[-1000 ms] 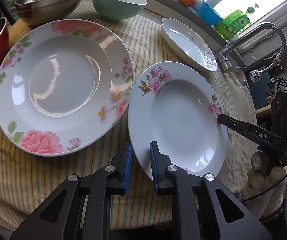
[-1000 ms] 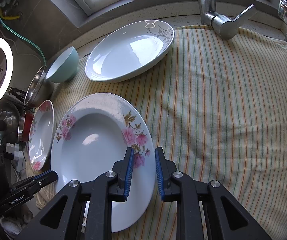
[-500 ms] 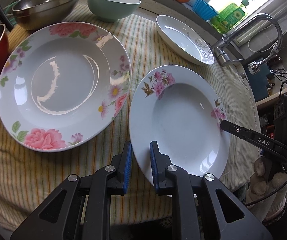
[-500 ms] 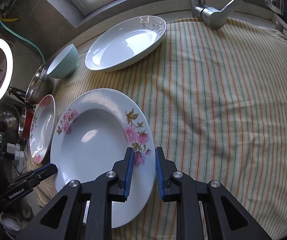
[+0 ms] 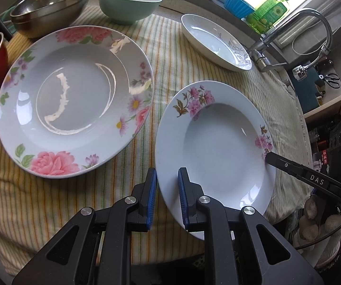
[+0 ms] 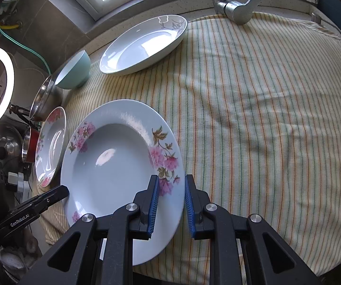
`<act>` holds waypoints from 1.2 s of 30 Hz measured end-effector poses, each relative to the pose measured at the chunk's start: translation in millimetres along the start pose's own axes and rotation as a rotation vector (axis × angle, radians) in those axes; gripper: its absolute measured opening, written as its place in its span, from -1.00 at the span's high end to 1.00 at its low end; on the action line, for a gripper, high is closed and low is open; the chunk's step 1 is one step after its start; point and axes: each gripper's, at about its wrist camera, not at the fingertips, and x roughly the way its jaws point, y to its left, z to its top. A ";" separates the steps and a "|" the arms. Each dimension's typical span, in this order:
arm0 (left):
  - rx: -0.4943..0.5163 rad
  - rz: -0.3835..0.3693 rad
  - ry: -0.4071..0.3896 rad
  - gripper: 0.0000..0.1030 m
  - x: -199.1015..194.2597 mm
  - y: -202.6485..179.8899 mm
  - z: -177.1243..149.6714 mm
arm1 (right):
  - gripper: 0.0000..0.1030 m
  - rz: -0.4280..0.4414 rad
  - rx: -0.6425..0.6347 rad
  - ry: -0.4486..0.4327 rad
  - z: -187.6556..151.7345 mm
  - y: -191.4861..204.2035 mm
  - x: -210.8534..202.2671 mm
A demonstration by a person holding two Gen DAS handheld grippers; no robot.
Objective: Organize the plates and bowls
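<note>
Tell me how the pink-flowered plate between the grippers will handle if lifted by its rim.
The plate looks glazed and glossy, so probably slippery in the left gripper and right gripper. Likely rigid ceramic, heavyish, and breakable if dropped.
</note>
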 end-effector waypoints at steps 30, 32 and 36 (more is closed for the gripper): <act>0.019 0.011 -0.006 0.68 0.2 1.9 2.3 | 0.62 -0.020 0.022 0.024 -27.2 6.3 -6.7; 0.019 0.010 -0.005 0.68 -0.2 2.5 2.6 | 0.62 -0.019 0.022 0.028 -28.9 7.4 -6.9; 0.022 0.012 -0.007 0.68 -0.8 3.2 3.1 | 0.62 -0.017 0.023 0.036 -32.3 8.4 -7.0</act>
